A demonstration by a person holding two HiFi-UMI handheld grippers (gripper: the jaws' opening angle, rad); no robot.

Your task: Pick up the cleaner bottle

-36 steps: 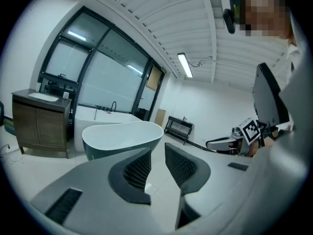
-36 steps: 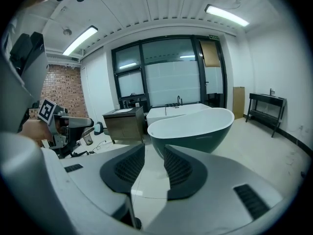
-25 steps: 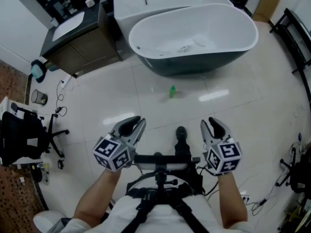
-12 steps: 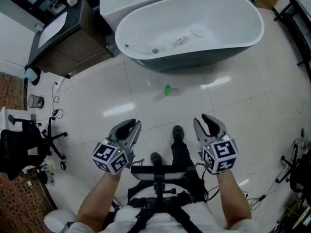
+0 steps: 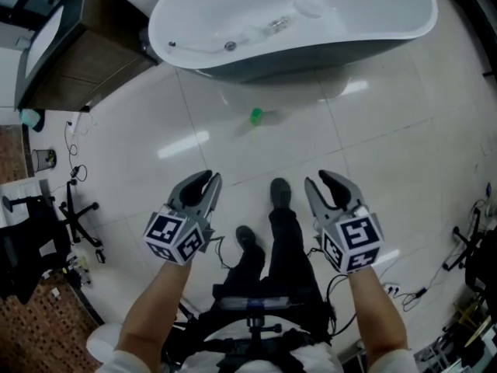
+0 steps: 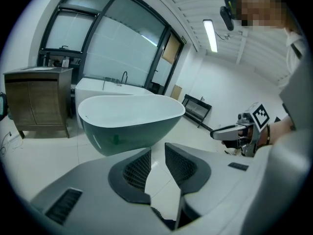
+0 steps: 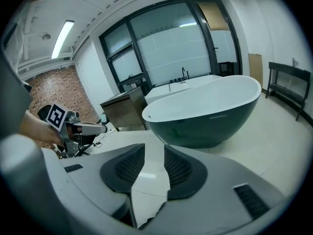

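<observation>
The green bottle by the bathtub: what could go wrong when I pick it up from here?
1. The green bottle is small and close to the bathtub wall: a jaw could hit the tub or push the bottle away over the glossy floor.
2. The left gripper and right gripper are empty, with jaws only narrowly apart; the gap may be too tight.
</observation>
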